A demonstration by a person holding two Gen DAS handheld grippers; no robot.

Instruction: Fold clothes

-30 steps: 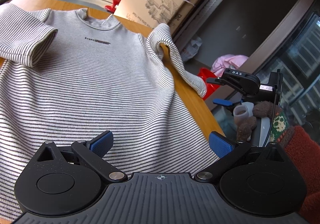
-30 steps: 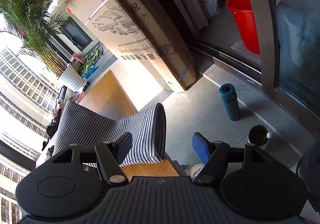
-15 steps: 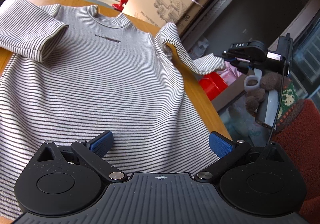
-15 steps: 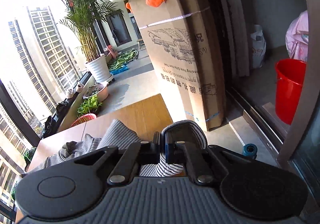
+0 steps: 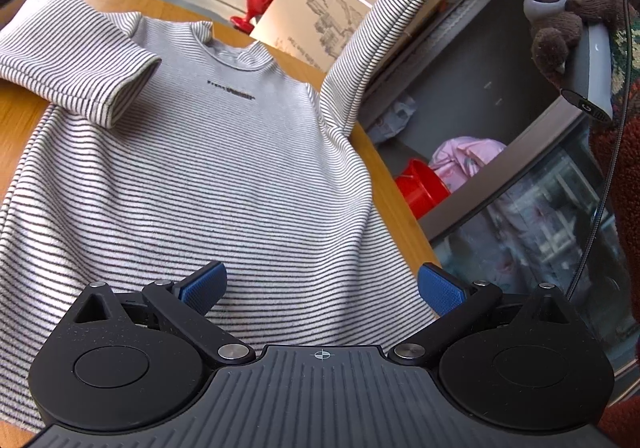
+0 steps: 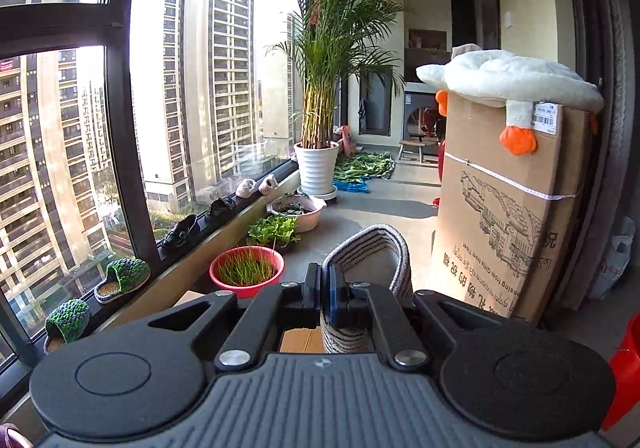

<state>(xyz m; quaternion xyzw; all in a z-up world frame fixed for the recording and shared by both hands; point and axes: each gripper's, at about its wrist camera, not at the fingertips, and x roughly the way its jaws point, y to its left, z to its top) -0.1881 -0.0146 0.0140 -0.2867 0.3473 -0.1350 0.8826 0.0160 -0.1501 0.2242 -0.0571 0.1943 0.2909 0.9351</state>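
Note:
A grey-and-black striped T-shirt (image 5: 192, 168) lies front up on the wooden table (image 5: 24, 112). Its left sleeve (image 5: 80, 60) is folded in over the chest. My left gripper (image 5: 320, 288) is open and empty, low over the shirt's hem near the table's right edge. My right gripper (image 6: 324, 296) is shut on the shirt's right sleeve (image 6: 372, 252) and holds it high above the table. The lifted sleeve (image 5: 392, 8) shows stretched upward in the left wrist view, with the right gripper at its top.
A tall cardboard box (image 6: 504, 216) with a plush duck (image 6: 508, 84) on top stands just past the table's right side. A red bucket (image 5: 424, 188) and a pink bag (image 5: 468, 160) sit on the floor below. Potted plants (image 6: 320, 96) line the window.
My right gripper has closed on the right sleeve and lifted it well above the table. The left gripper has stayed open over the hem.

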